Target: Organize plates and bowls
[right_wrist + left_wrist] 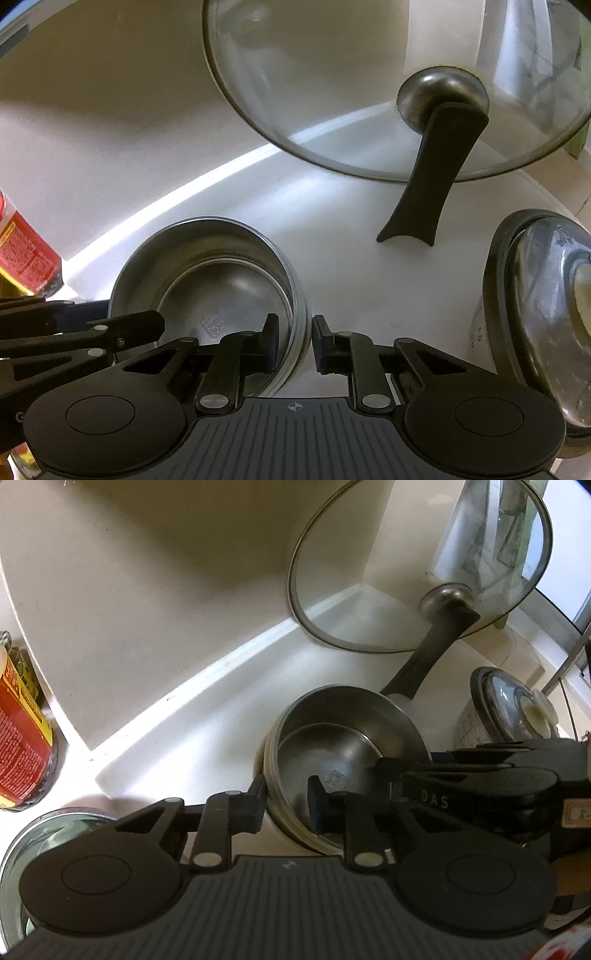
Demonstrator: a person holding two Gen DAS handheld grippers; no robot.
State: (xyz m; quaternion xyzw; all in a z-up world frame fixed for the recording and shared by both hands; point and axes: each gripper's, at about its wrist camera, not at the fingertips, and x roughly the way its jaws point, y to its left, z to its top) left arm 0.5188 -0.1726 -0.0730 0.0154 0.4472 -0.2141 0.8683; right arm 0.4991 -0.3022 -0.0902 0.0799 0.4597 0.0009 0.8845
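Observation:
A stack of steel bowls point(332, 746) stands on the white counter point(221, 716); it also shows in the right wrist view point(221, 273). My left gripper point(286, 806) straddles the stack's near left rim, one finger outside and one inside, pressing on the rim. My right gripper point(295, 341) straddles the stack's right rim the same way. The right gripper point(388, 771) shows from the side in the left wrist view, and the left gripper point(133, 325) in the right wrist view.
A glass lid point(417, 568) with a black handle leans in the corner behind the bowls. A lidded container point(543, 314) stands to the right. A red-labelled jar point(22, 731) stands at the left. A glass bowl point(48, 834) sits at the near left.

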